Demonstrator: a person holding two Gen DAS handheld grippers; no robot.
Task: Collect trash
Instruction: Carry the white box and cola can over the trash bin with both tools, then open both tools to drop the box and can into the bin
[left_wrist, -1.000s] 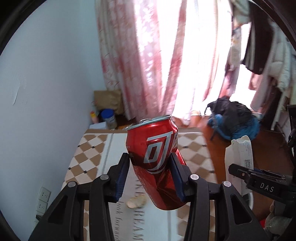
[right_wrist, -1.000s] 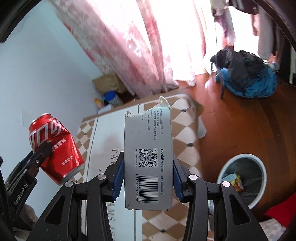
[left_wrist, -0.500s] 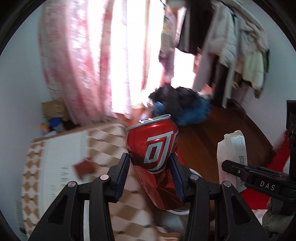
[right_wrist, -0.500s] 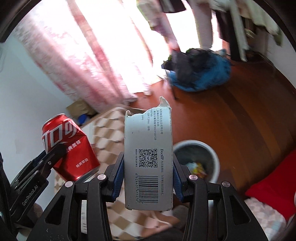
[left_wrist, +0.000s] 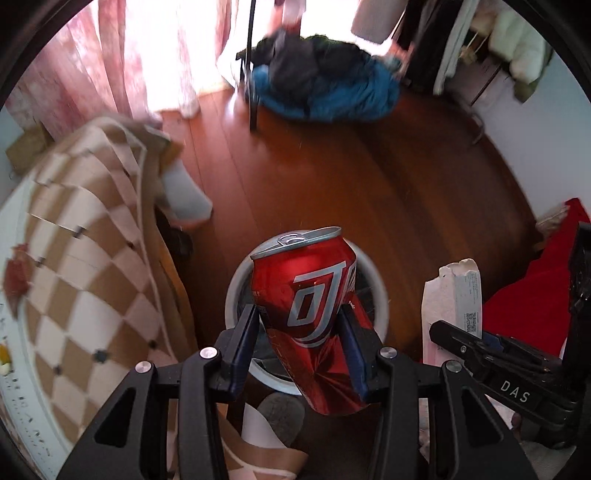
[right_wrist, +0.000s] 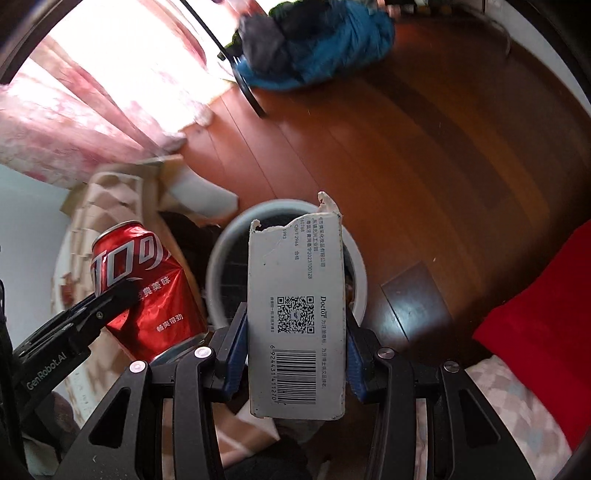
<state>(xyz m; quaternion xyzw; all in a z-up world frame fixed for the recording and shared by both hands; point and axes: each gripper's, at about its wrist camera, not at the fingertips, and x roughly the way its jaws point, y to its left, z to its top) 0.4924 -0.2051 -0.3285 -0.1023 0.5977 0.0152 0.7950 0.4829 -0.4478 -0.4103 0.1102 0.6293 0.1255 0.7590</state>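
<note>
Wood floor (left_wrist: 332, 177) under white bin (left_wrist: 236, 291).

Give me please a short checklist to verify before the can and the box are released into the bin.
1. Left gripper shut on the red can: ok.
2. Right gripper shut on the torn white box: ok.
3. White trash bin appears behind the can in the left wrist view: ok.
4. Bin appears behind the box in the right wrist view: ok.
5. Can and box hang truly above the opening, not only in line with it: cannot tell.
6. Free room inside the bin: cannot tell, the held things hide most of it.
</note>
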